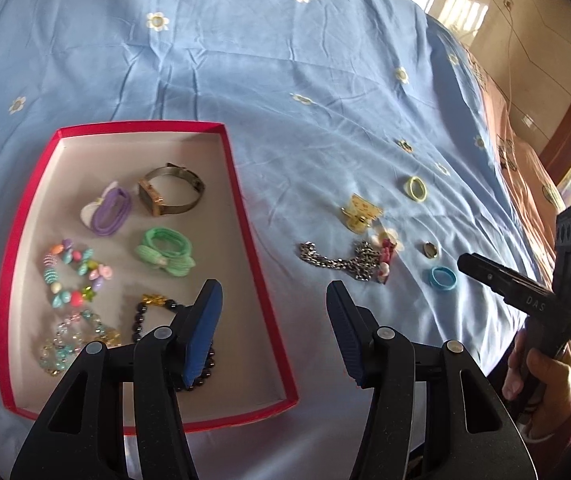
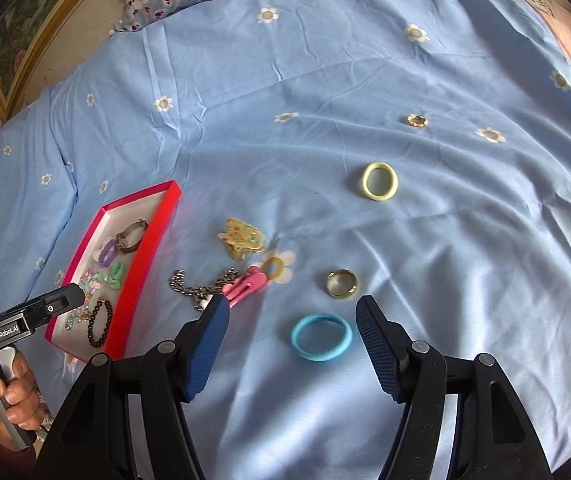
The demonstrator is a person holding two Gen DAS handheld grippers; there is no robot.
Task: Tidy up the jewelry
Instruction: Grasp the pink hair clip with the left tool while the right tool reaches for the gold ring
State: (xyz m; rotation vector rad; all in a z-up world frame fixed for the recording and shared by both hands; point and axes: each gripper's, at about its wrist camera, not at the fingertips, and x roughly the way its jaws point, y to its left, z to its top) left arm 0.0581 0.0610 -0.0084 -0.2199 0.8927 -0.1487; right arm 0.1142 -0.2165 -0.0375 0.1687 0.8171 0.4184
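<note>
Left gripper jaws apart, nothing between, angled down. Right gripper wider apart, empty, angled down; a hand grips each handle.

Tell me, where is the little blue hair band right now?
The blue hair band lies on the blue bedsheet, outside the red box. In the right wrist view it sits just ahead of the open right gripper, near the gold ring.

Matt cotton sheet; shiny metal chain; cardboard box.
</note>
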